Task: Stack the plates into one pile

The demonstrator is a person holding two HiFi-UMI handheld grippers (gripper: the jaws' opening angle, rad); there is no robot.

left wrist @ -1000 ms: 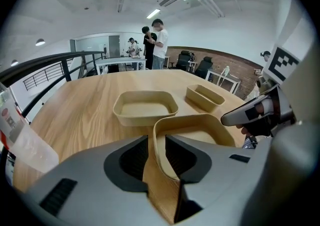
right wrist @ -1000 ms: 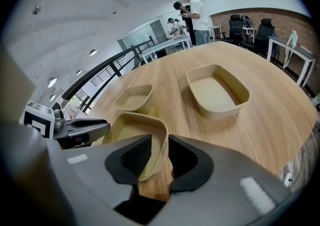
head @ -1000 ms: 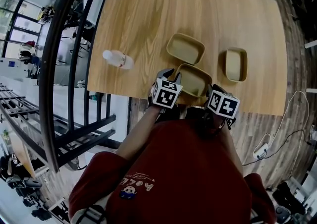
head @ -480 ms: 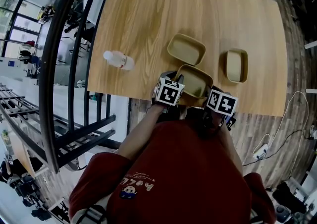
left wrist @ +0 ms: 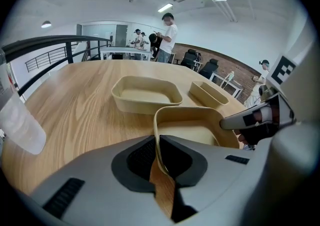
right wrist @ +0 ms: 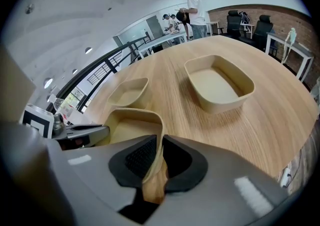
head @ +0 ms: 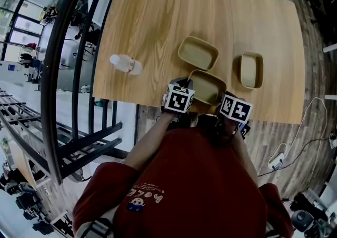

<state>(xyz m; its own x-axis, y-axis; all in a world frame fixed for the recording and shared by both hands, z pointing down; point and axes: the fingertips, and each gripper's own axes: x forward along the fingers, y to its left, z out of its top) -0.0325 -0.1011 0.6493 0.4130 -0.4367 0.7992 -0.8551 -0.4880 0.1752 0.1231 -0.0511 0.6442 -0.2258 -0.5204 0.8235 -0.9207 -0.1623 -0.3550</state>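
Three tan rectangular plates lie on the wooden table [head: 158, 16]. The nearest plate [head: 206, 87] sits at the table's front edge. My left gripper [head: 184, 83] is at its near left corner and my right gripper [head: 223, 96] at its near right corner. Both pairs of jaws have just been closing. In the left gripper view, my left gripper [left wrist: 157, 142] pinches the thin rim of this plate [left wrist: 192, 130]. In the right gripper view, my right gripper [right wrist: 161, 152] pinches the rim of the same plate [right wrist: 130, 127]. A second plate [head: 198, 52] lies just behind, a third plate [head: 250, 69] to the right.
A clear plastic bottle [head: 125, 63] lies on its side near the table's left edge. A black railing [head: 68, 73] runs along the left of the table. People stand at desks far behind the table in both gripper views.
Both grippers' jaws have closed onto the near plate's rim. The left gripper shifted slightly to the right toward the plate's corner. The plates have not moved.
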